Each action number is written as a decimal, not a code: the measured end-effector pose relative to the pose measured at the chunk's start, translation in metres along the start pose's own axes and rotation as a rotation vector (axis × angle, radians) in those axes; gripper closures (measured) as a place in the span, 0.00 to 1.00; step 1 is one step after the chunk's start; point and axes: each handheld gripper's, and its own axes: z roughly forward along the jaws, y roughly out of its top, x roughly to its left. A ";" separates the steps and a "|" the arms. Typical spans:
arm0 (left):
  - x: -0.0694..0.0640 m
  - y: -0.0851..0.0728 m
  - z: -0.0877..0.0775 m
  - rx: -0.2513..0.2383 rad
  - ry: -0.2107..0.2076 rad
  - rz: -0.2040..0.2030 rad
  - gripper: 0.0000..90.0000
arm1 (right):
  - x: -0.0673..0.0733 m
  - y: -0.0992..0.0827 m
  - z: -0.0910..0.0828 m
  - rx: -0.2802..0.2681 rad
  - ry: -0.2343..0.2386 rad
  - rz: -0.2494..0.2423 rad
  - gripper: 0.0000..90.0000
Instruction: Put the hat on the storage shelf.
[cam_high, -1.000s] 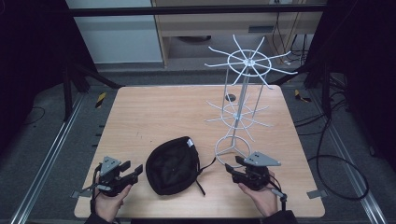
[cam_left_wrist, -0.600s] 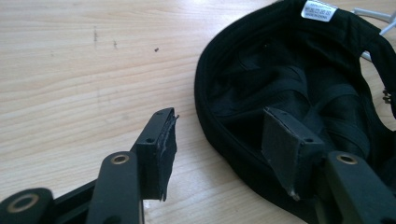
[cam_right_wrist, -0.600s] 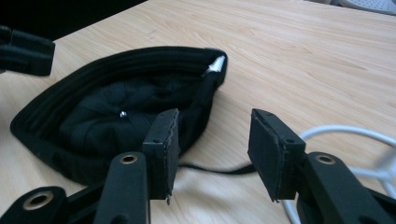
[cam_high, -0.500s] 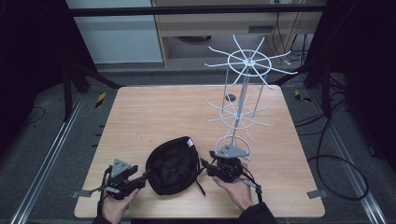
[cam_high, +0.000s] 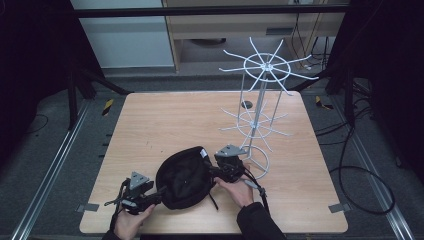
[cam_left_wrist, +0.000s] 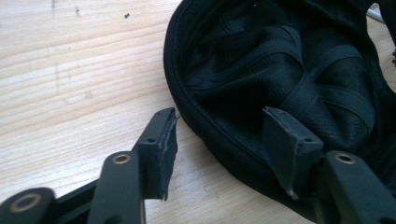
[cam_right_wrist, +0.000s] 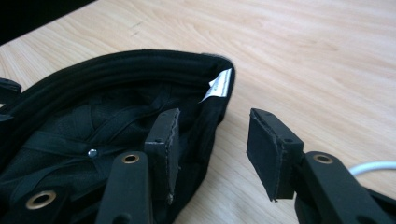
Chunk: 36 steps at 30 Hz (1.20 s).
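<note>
High view: a black cap (cam_high: 184, 179) lies crown-down on the worktop (cam_high: 165, 125) beside a wire rack (cam_high: 260, 107). Left tongs (cam_left_wrist: 219, 140) and right tongs (cam_right_wrist: 212, 149) gape, each straddling its rim (likely for a two-sided lift).

We see open surface (cam_high: 165, 120) from nine to twelve o'clock, where a claw could pass freely. At two o'clock the white wire rack (cam_high: 257, 107) stands with spokes reaching outward, and the black cap (cam_high: 184, 177) lies at six.
</note>
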 end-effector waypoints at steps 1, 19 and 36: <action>0.000 0.000 0.001 0.013 -0.001 0.004 0.52 | 0.001 0.000 0.003 0.013 -0.005 -0.008 0.60; 0.004 0.000 0.010 0.078 0.029 -0.032 0.72 | 0.005 -0.009 0.017 0.089 0.021 0.019 0.92; 0.017 0.010 0.012 -0.002 0.074 -0.051 0.86 | 0.027 0.011 -0.020 -0.138 0.101 -0.095 0.93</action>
